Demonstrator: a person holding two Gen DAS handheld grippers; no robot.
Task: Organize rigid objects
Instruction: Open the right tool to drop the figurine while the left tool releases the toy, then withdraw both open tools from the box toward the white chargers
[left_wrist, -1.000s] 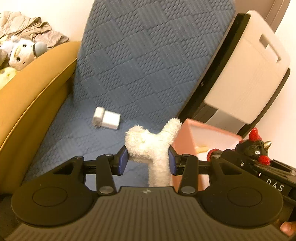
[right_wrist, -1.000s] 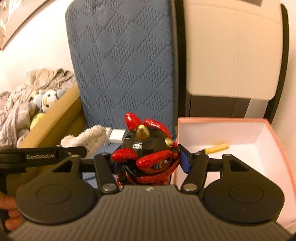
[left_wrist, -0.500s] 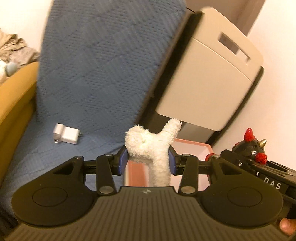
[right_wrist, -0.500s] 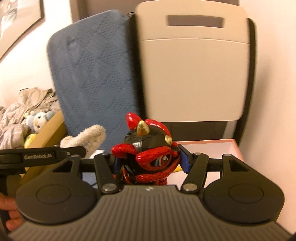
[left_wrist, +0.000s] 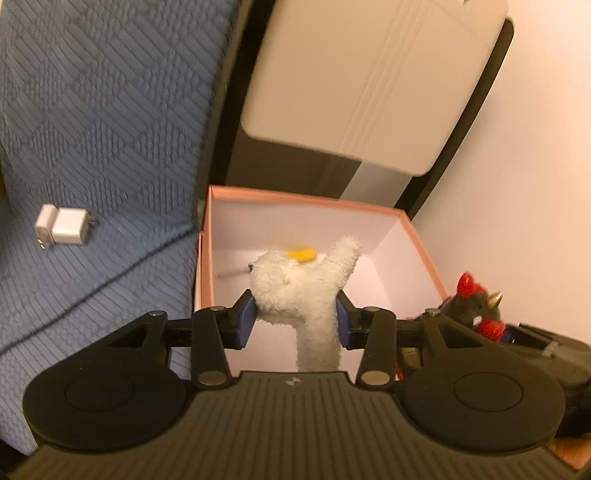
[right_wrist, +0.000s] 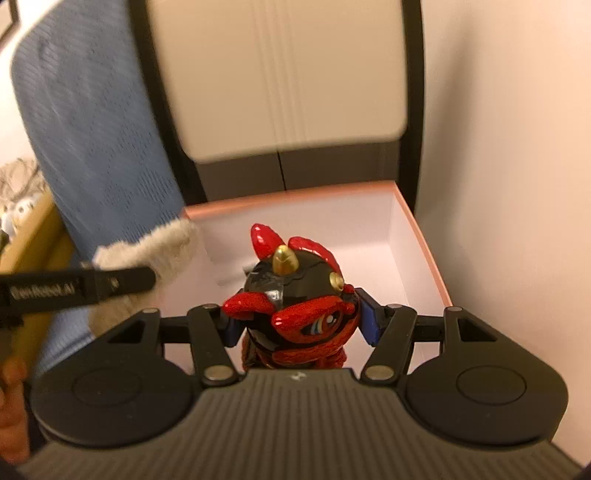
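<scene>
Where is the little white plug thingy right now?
The white charger plug lies on the blue quilted cover, at the left of the left wrist view, left of the pink box and apart from it.

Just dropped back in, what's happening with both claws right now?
A person is working two handheld claws over an open pink box beside a blue cushion. The left claw is clamped on a white plush toy, and the right claw grips a red and black horned figure. Both toys hang above the box, not released. A yellow-handled tool lies inside, and a white charger sits on the cushion.
</scene>
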